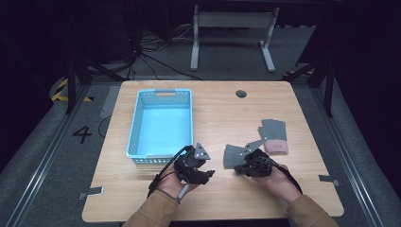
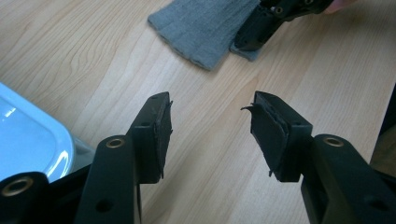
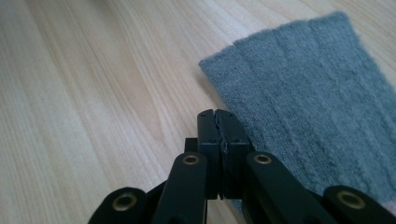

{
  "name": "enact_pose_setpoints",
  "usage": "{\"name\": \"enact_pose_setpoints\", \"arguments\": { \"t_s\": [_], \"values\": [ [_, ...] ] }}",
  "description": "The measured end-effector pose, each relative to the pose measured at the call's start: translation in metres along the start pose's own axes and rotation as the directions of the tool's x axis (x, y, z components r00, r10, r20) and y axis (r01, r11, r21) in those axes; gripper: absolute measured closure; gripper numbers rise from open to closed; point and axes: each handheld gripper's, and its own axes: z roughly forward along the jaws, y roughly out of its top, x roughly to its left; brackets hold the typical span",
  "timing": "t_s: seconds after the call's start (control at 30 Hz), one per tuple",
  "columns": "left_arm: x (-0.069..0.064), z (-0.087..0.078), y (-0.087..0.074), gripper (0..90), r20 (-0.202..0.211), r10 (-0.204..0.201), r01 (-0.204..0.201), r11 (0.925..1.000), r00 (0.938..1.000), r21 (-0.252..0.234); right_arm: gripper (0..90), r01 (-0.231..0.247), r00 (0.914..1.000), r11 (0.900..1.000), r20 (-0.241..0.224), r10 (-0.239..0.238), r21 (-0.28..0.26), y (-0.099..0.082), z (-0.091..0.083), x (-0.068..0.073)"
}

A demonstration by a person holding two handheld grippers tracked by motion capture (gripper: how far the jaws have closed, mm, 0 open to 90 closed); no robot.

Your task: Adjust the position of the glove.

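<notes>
Tabletop [image 1: 217,118] holds grey cloth [image 3: 308,93] beside right gripper [image 3: 218,116].

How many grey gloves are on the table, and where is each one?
2. One grey glove lies by the right gripper, near the table's front. The other grey glove, with a pink cuff, lies farther back, to the right. None seems hidden.

- The table [image 1: 217,113] is pale wood with fine, streaky grain.
- The basket [image 1: 136,124] is light blue, its walls patterned with small holes.
- The nearer glove [image 1: 231,155] is ribbed grey knit.
- The farther glove [image 1: 273,134] is grey with a pink cuff.
- Both grippers, left [image 1: 206,174] and right [image 1: 241,168], are black.
- The sleeves [image 1: 151,212] are tan.
</notes>
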Motion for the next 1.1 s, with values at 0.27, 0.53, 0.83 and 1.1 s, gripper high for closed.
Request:
{"name": "enact_pose_setpoints", "arguments": {
  "t_s": [0.27,0.53,0.83,1.1],
  "values": [
    [0.0,0.005,0.006,48.6,0.007,0.013,-0.013,0.9999,0.9999,-0.004,89.5,0.002,0.9999,0.9999,-0.014,-0.002,0.014,-0.006,-0.004,0.004],
    [0.0,0.005,0.008,48.6,0.012,0.015,-0.015,0.9999,0.9998,-0.005,89.6,0.006,0.9996,0.9997,-0.028,-0.005,0.022,-0.006,-0.004,0.008],
    [0.001,0.004,0.008,48.6,0.011,0.014,-0.014,0.9998,0.9998,-0.012,89.5,0.028,0.9996,0.9984,-0.007,-0.028,-0.05,-0.004,-0.017,0.009],
    [0.001,0.003,0.009,48.5,0.009,0.02,-0.02,0.9997,0.9998,-0.017,89.2,0.029,0.9986,0.9904,0.048,-0.022,-0.135,-0.004,-0.034,0.007]
  ]
}}
